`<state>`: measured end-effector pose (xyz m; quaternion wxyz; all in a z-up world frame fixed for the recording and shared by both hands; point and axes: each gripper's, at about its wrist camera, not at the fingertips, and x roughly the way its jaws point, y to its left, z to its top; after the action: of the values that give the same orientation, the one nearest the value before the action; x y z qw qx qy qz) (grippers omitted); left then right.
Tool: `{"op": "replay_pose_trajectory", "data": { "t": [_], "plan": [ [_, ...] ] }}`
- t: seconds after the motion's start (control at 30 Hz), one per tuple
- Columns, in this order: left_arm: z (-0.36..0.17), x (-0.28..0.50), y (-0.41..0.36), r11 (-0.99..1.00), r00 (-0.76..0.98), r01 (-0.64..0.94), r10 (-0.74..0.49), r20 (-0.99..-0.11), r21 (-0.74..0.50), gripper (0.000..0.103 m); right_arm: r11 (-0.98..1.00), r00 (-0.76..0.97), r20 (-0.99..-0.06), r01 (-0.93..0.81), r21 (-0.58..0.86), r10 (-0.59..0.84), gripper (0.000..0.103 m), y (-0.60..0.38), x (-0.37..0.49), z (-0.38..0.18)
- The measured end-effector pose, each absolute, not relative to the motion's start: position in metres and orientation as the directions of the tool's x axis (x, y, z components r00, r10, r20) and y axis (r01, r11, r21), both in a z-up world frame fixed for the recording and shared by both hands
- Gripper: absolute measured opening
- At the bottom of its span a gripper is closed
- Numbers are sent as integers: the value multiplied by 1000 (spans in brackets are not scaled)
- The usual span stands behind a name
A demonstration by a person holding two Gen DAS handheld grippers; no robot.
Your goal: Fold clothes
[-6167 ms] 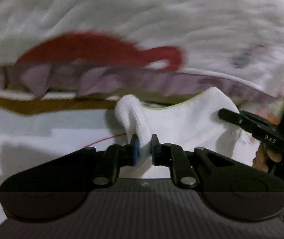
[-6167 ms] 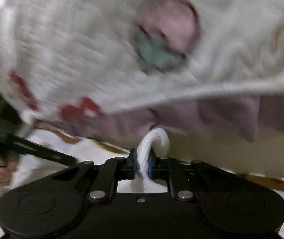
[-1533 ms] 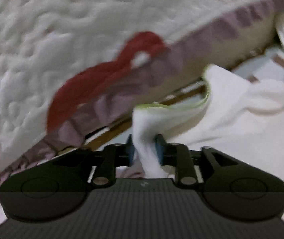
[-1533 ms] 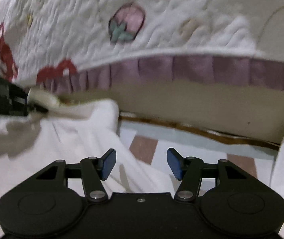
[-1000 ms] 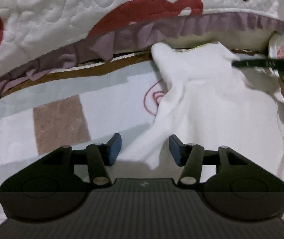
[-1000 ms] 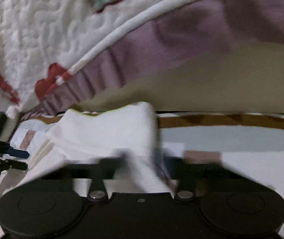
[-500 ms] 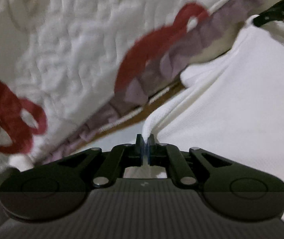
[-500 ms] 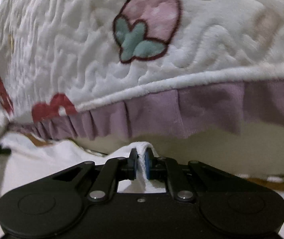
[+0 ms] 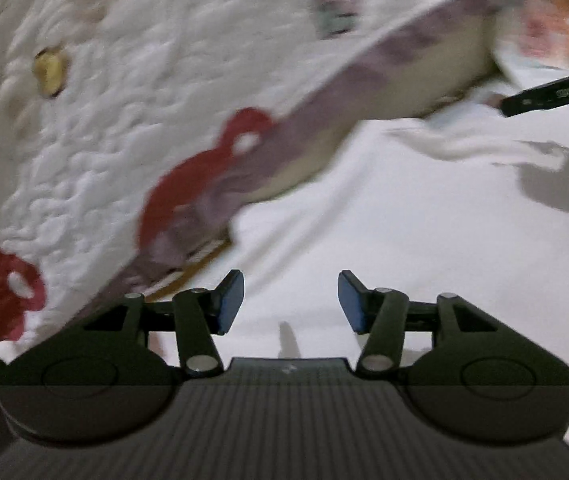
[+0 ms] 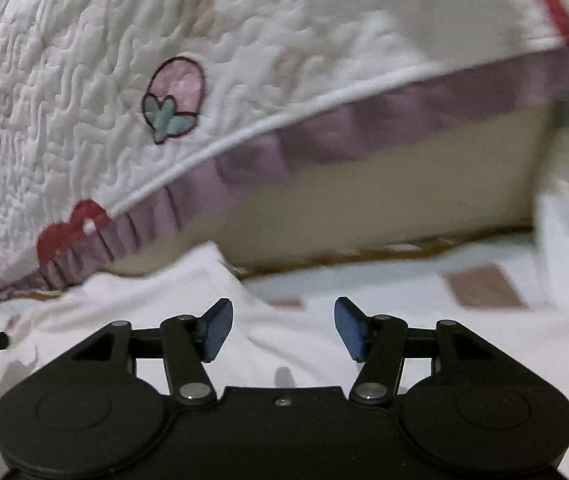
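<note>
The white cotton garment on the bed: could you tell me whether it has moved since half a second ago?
Yes. The white cotton garment has dropped from below the quilt's purple ruffle, lying flat and released.

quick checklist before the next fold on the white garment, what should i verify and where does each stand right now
1. Left gripper free of cloth: ok. Its jaws are opening and nothing is between them.
2. Right gripper free of cloth: ok. Its jaws are opening, with only the white garment lying below the gap.
3. Garment resting on the bed, not hanging: ok in both views.
4. Garment lying flat: not ok. A bunched ridge shows at its far side in the left wrist view.
5. Garment clear of the quilted pillow: cannot tell. Its far edge runs up to the purple ruffle.
6. Whole outline of the garment visible: cannot tell. Both views crop it.
</note>
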<state>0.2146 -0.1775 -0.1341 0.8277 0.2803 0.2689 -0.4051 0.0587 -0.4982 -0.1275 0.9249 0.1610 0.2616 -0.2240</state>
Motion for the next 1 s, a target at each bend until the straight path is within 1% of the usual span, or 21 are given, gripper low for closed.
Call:
{"op": "replay_pose_trajectory", "data": {
  "t": [0.07,0.13,0.2,0.23,0.33,0.4,0.5,0.63,0.67,0.7,0.77,0.83,0.87,0.9,0.97,1.0],
  "plan": [
    [-123,196,-172,486,470,854,-564,-679,188,55,811,747,-549,551,197,-374,62,-493,30,-125],
    [-122,187,-168,531,447,843,-611,-653,81,60,769,729,-542,602,215,-419,62,-488,1,-122],
    [-121,177,-165,565,428,824,-657,-621,-30,60,730,712,-531,643,230,-459,62,-475,-20,-122],
    [-125,178,-167,591,421,801,-669,-613,-95,60,720,704,-524,657,223,-480,62,-467,-30,-122],
    [-137,175,-176,611,349,758,-675,-650,-228,60,673,639,-482,728,128,-600,62,-438,-52,-126],
    [-135,162,-178,596,339,774,-674,-656,-212,60,598,575,-463,793,112,-675,62,-420,-71,-125],
    [-133,146,-180,553,298,807,-686,-664,-209,60,533,527,-432,838,119,-732,62,-393,-100,-117],
    [-145,127,-185,469,179,857,-660,-729,-214,62,448,443,-431,889,98,-786,62,-345,-138,-107],
    [-149,119,-185,445,169,874,-651,-740,-192,62,395,396,-438,913,97,-807,62,-328,-150,-107],
    [-153,111,-185,421,159,891,-641,-751,-171,62,347,346,-465,934,86,-815,62,-314,-160,-106],
    [-157,96,-184,387,135,909,-629,-766,-157,62,225,218,-540,973,54,-813,63,-286,-180,-101],
    [-158,84,-186,321,78,934,-608,-790,-155,62,190,197,-588,979,75,-784,63,-271,-196,-81],
    [-157,79,-184,307,71,941,-594,-801,-144,62,196,199,-556,978,66,-807,65,-257,-205,-69],
    [-155,74,-182,293,65,947,-579,-812,-133,62,213,201,-523,976,38,-828,74,-238,-214,-64],
    [-148,61,-167,265,78,959,-582,-810,-98,65,269,225,-524,963,-8,-822,75,-205,-239,-69],
    [-146,54,-161,264,92,961,-577,-811,-78,67,234,197,-549,972,3,-812,75,-209,-249,-79]
  ]
}}
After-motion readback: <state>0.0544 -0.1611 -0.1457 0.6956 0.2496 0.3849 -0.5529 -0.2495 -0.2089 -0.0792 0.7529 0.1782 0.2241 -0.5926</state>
